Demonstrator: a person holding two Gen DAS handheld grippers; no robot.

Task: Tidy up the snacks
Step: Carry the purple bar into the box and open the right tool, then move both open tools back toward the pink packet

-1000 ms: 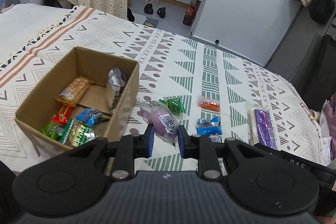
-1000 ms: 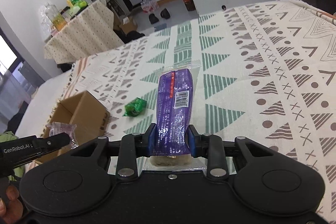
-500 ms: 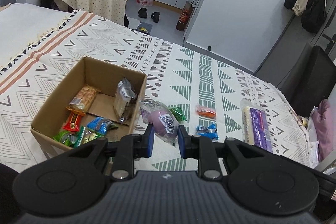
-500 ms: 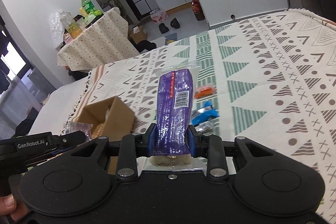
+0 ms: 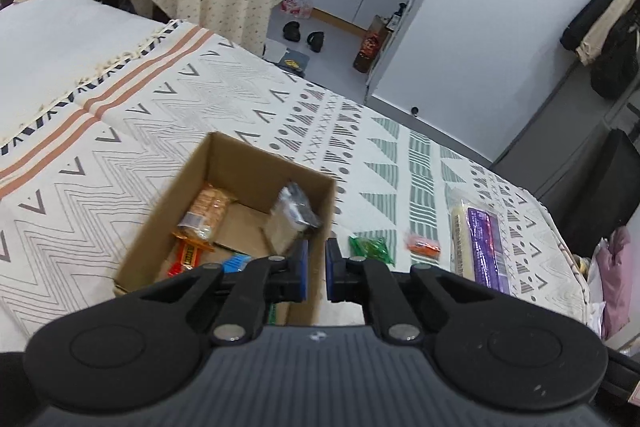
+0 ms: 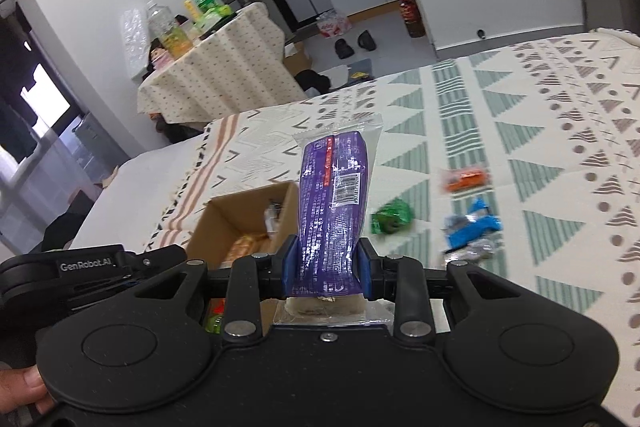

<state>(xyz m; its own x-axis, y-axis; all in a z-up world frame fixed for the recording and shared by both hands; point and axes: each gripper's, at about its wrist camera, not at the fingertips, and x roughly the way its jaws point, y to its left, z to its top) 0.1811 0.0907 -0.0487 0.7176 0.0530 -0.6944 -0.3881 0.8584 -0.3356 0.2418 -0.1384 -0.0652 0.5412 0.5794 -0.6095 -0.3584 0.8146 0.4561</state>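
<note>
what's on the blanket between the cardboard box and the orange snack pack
A green snack packet lies between the cardboard box and the orange pack, clearest in the right wrist view.

So the bed (image 5: 120, 39) has a cream blanket (image 5: 256, 115) spread over it, printed with zigzags, green triangles and rust stripes. An open cardboard box (image 5: 160, 231) of snacks sits right on the blanket. Just off the box's right side lies a green wrapped snack (image 5: 370, 247), then an orange packet (image 5: 424, 246) a bit further right. From the right wrist camera there's also a blue packet (image 6: 474, 225) near the green one, with something silvery (image 6: 476, 250) touching it, too blurry to say what.
</note>
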